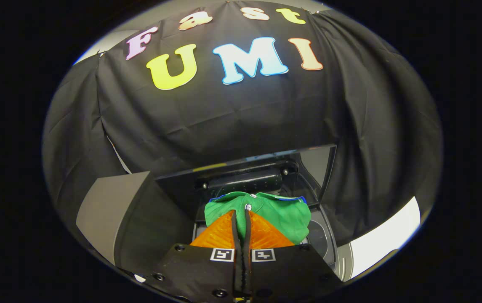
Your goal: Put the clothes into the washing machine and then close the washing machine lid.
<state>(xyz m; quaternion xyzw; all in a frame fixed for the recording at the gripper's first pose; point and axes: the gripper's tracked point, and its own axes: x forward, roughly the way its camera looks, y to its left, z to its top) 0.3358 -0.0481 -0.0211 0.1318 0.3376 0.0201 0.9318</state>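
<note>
No readable text, only 2 square coded markers (243,255) on the gripper.

Gripper (241,216) pointing forward and slightly down, orange jaws pressed nearly together, pinching green fabric (283,212) at the tips

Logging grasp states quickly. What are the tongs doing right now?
Tongs: shut on the green shirt, held above the open washing machine.
</note>
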